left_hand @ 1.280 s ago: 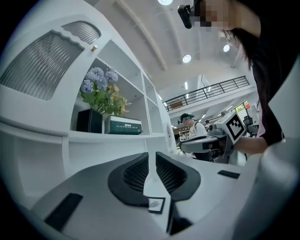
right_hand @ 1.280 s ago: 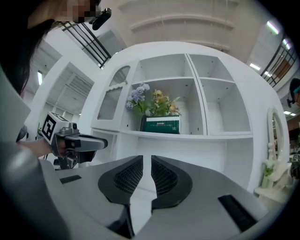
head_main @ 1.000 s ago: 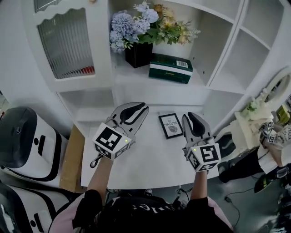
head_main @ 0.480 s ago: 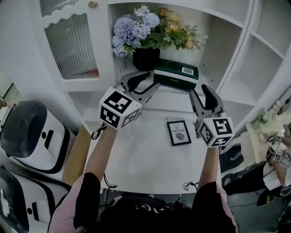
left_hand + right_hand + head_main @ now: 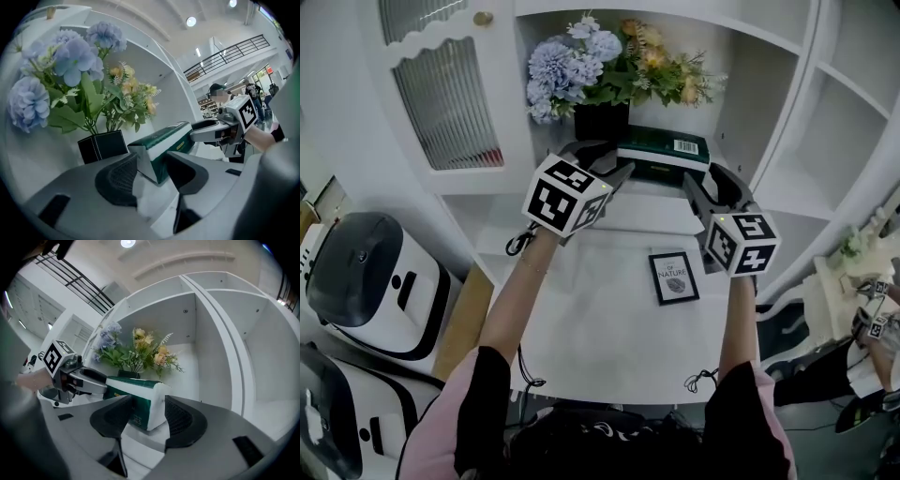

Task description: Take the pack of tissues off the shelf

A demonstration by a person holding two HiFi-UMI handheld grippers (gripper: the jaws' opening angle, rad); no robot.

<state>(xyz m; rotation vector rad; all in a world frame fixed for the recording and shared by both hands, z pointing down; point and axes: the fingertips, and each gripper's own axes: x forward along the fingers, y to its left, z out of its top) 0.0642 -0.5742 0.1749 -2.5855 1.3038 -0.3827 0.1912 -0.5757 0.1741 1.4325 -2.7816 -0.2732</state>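
A green and white pack of tissues [image 5: 664,155] lies on the white shelf [image 5: 609,202], just right of a black vase. My left gripper [image 5: 605,161] is at the pack's left end and my right gripper [image 5: 712,183] at its right end. Both sets of jaws are opening. In the left gripper view the pack's end [image 5: 161,150] stands between the left gripper [image 5: 152,161] fingers, with a gap on the right side. In the right gripper view the other end [image 5: 140,401] sits between the right gripper [image 5: 147,404] fingers, also with a gap. Neither pair of pads presses on it.
A black vase of blue and yellow flowers [image 5: 600,117] stands close behind the left gripper. A small framed picture [image 5: 673,277] lies on the white table [image 5: 600,328] below. A ribbed-glass cabinet door [image 5: 450,94] is at left, bare shelf compartments [image 5: 834,131] at right, white machines [image 5: 366,281] on the floor.
Both grippers have risen from over the table to the shelf and now flank the tissue pack. Their jaws, shut a second ago, have spread apart.
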